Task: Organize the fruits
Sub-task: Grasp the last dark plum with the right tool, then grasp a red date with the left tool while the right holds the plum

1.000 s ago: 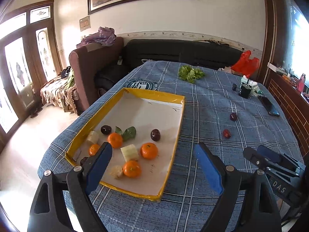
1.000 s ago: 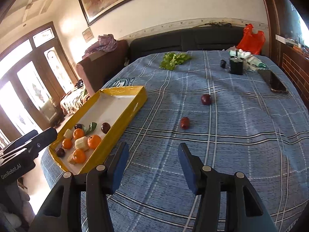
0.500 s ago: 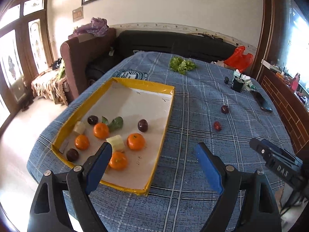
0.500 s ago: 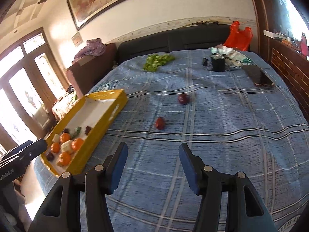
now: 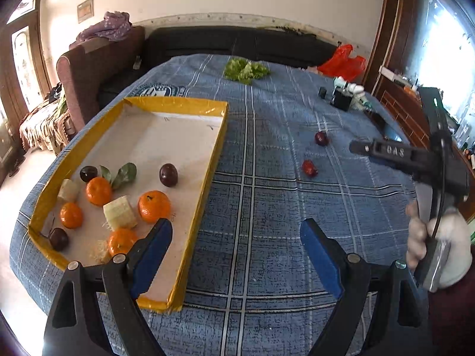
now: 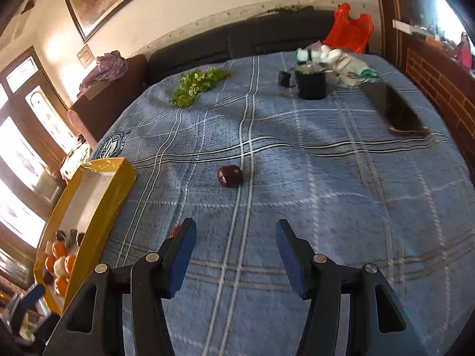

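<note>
- Left wrist view: the left gripper (image 5: 236,255) is being held wide open, with nothing between its blue pads. The yellow tray (image 5: 175,105) is lying just ahead and to its left, with its near edge beside the left finger. Oranges (image 5: 154,206), dark plums (image 5: 168,174) and pale cut pieces (image 5: 120,212) are being kept in it. The dark plum (image 5: 321,138) and the small red fruit (image 5: 309,168) are lying on the blue checked cloth (image 5: 267,207), well ahead and to the right. The right gripper (image 5: 360,147) is being carried toward them by a gloved hand (image 5: 439,246).
- Right wrist view: the right gripper (image 6: 236,256) is being held partly open and empty. The dark plum (image 6: 229,176) is lying ahead, near the centre line; the small red fruit (image 6: 175,231) is being half hidden behind the left finger.
- Handling, judged: both fruits are likely light, smooth, round and bruisable, so they are best taken across the widest middle, gently.
</note>
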{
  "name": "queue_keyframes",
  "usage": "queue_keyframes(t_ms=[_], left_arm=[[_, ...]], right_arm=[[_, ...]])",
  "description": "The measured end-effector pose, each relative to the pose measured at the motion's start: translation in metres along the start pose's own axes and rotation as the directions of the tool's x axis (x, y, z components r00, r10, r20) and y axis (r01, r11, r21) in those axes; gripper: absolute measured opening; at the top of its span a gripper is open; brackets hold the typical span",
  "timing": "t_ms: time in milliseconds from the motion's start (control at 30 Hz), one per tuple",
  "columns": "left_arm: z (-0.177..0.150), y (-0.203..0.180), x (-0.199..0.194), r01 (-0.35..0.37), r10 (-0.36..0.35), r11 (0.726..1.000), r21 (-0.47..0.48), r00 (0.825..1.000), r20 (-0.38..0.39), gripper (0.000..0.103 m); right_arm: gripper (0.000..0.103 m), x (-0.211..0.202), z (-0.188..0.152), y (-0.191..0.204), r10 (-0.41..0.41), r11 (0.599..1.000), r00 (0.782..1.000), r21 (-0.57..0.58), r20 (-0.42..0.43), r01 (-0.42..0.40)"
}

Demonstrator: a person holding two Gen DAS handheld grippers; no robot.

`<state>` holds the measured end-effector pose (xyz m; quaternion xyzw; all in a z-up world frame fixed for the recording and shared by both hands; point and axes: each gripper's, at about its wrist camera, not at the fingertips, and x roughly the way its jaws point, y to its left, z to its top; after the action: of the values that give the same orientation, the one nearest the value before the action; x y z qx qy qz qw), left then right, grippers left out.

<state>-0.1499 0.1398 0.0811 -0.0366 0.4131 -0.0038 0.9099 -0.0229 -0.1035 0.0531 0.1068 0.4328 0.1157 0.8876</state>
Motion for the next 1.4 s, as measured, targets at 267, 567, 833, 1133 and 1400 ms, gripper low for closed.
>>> queue_keyframes(t_ms=[267,567,833,1133,1400], left_arm=[[0.007,0.012,0.011,-0.011,0.011,1.0,-0.022,1.0,-0.019,0.087],[0.01,0.017,0.01,-0.009,0.009,1.0,-0.025,1.0,-0.01,0.087],[0.01,0.006,0.014,0.017,-0.017,1.0,-0.016,1.0,-0.019,0.087],[0.013,0.021,-0.019,-0.063,0.068,0.996,-0.067,0.994,0.083,0.088],[0.012,0.069,-0.068,-0.228,0.277,0.945,-0.234,0.938,0.208,0.088]], right_arm=[[0.06,0.039,0.029,0.013,-0.064,0.997,0.998,-0.05,0.006,0.064],[0.034,0.095,0.048,0.007,-0.091,0.995,0.992,-0.037,-0.088,0.088],[0.03,0.053,0.02,-0.001,-0.05,0.999,0.997,-0.025,-0.066,0.048],[0.031,0.001,-0.028,-0.004,0.005,1.0,0.997,-0.014,0.076,-0.004],[0.031,0.002,-0.037,0.007,0.004,0.999,0.995,-0.053,0.097,0.002]])
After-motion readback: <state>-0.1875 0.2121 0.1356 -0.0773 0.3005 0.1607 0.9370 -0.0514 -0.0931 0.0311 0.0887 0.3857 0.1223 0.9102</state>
